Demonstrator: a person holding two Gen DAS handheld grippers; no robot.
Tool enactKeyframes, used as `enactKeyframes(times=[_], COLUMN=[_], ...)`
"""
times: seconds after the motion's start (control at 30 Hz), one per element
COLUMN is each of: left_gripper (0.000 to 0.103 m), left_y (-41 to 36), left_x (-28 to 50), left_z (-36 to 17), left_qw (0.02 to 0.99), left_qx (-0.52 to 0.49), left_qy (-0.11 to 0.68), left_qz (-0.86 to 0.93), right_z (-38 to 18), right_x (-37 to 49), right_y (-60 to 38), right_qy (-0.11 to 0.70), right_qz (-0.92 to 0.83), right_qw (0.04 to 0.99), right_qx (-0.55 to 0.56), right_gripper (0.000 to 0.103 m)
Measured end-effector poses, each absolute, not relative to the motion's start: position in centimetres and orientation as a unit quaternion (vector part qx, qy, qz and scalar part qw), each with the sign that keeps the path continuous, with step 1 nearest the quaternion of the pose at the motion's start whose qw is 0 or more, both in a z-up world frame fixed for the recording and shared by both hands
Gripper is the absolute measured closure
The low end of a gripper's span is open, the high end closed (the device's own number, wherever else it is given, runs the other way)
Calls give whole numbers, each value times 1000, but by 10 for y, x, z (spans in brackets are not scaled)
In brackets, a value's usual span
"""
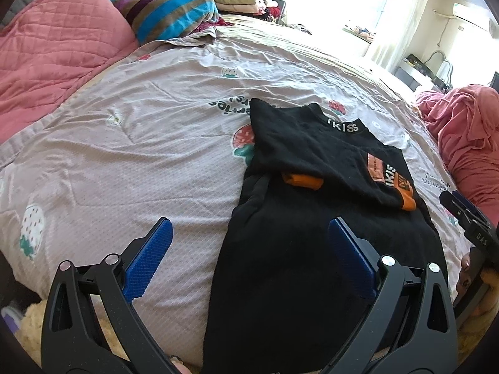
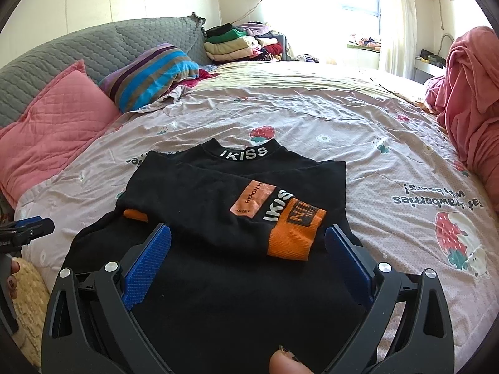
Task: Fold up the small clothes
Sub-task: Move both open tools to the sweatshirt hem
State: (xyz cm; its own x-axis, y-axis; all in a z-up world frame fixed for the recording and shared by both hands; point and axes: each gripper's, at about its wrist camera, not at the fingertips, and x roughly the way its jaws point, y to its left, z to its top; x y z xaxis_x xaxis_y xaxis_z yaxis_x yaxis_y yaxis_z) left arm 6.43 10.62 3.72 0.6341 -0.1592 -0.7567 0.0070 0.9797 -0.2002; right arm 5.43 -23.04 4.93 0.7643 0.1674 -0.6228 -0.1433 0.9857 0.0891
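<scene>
A small black sweater [image 1: 305, 205] [image 2: 218, 218] with a white "IKISS" collar and orange cuffs lies flat on the bed, both sleeves folded across its chest. My left gripper [image 1: 249, 233] is open and empty, hovering over the sweater's lower left edge. My right gripper [image 2: 248, 240] is open and empty, above the sweater's lower half, with the orange cuff [image 2: 293, 237] between its fingers. The right gripper also shows at the right edge of the left wrist view [image 1: 467, 215]. The left gripper shows at the left edge of the right wrist view [image 2: 28, 227].
The strawberry-print bedsheet [image 1: 140, 143] [image 2: 389, 162] covers the bed. A pink pillow [image 1: 56, 50] [image 2: 53, 124] and a striped blanket [image 1: 174, 9] [image 2: 149, 74] lie at the head. Folded clothes [image 2: 234, 43] are stacked behind. A pink heap [image 1: 467, 134] [image 2: 471, 93] sits at the right.
</scene>
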Motion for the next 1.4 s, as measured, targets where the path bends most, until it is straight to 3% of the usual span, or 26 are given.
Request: enactKeyframes(times=[1.4], left_gripper=[11], left_y=[109], left_x=[7], left_z=[9], left_qw=[881], left_qx=[-74], left_qy=[463], left_qz=[-52], right_z=[23], right_x=[15], right_y=[-243], right_qy=[368], right_qz=[87], right_qw=[926], right_qx=[5], right_gripper=[5])
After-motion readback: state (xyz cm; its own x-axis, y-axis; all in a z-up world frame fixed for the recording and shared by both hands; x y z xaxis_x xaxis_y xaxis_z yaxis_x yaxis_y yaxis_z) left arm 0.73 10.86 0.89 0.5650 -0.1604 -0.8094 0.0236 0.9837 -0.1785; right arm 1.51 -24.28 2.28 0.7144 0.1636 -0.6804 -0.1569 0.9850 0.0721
